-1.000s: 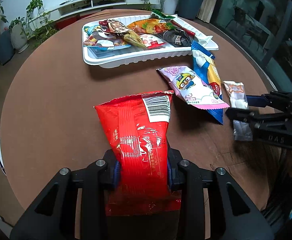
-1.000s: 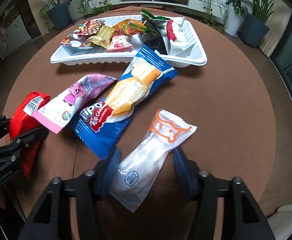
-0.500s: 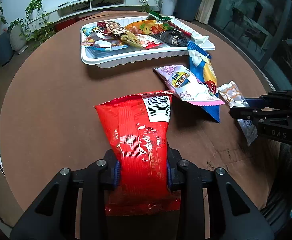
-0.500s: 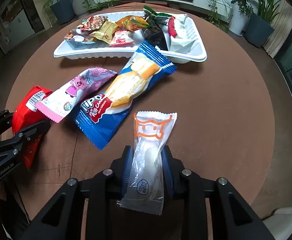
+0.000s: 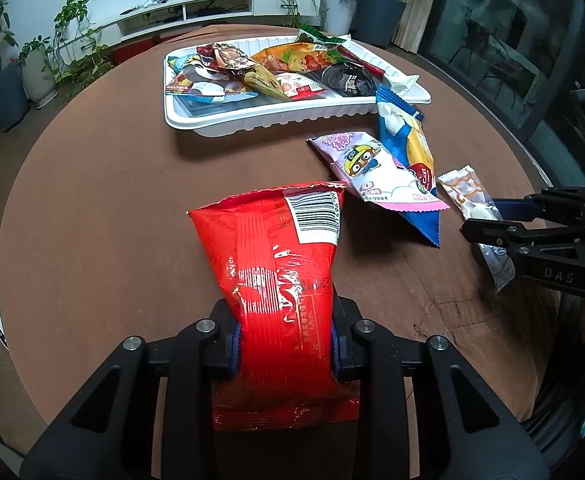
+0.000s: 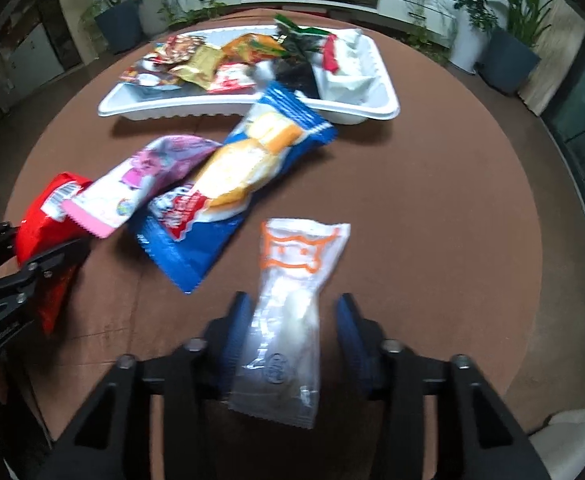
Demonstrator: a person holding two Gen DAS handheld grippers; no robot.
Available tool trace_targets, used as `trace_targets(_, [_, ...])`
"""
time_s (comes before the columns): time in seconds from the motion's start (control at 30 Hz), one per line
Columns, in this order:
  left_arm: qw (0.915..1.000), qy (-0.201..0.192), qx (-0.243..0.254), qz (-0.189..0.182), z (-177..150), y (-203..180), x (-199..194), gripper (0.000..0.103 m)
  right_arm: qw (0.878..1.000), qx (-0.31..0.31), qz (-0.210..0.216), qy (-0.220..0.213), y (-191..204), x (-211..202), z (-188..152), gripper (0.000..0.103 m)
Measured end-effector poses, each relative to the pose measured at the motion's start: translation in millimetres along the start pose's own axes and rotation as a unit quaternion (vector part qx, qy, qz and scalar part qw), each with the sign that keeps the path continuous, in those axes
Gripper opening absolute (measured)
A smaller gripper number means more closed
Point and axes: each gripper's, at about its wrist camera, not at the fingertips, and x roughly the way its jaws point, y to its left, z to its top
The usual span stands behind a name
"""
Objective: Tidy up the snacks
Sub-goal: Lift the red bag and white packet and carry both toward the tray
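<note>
Counts, what's showing rn: 1 table (image 5: 92,184) sitting under everything. 1 tray (image 5: 252,120) sitting on it, w/ approx 8 packets (image 5: 292,68) piling inside; overlap making exact no. unclear. 4 packets lying outside tray: 1 red (image 5: 276,264), 1 pink (image 5: 368,172), 1 blue (image 5: 408,148), 1 clear (image 6: 292,292). 2 grippers showing: left (image 5: 284,344), right (image 6: 292,336).

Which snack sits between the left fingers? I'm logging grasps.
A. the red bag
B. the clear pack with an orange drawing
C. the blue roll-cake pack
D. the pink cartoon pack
A: the left wrist view shows the red bag pinched at its lower half between the left gripper's fingers, while the other three packs lie off to the right.
</note>
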Motion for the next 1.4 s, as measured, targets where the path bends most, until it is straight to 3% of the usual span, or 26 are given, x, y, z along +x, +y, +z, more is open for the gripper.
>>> trace_targets(0.07, [1.0, -0.001, -0.001, 0.0, -0.2, -0.4, 0.0, 0.028, 1.0, -0.008, 0.002, -0.001, 4.6, -1.2, 0.4, 0.029])
trace_targets(0.27, [1.0, -0.001, 0.0, 0.003, -1.4, 0.0, -0.6, 0.028, 1.0, -0.015, 0.008, -0.001, 8.1, -1.7, -0.6, 0.024])
trace_targets(0.53, [1.0, -0.005, 0.001, 0.001, 0.3, -2.2, -4.4, 0.026, 0.999, -0.002, 0.042, -0.004, 1.2, -3.8, 0.5, 0.02])
trace_targets(0.97, [0.9992, -0.037, -0.011, -0.011, 16.4, -0.1, -33.7, 0.026, 0.996, 0.031, 0.063, -0.048, -30.2, -37.1, 13.0, 0.02])
trace_targets(1.17, [0.9976, -0.061, -0.028, -0.011, 49.0, 20.1, -48.6, 0.026, 0.995, 0.042, 0.056, -0.075, -56.6, -50.0, 42.2, 0.02])
trace_targets(1.4, [0.9954, -0.091, -0.029, 0.003, 128.8, 43.3, -55.9, 0.026, 0.989, 0.023, 0.066, -0.129, -64.1, -71.0, 121.7, 0.02])
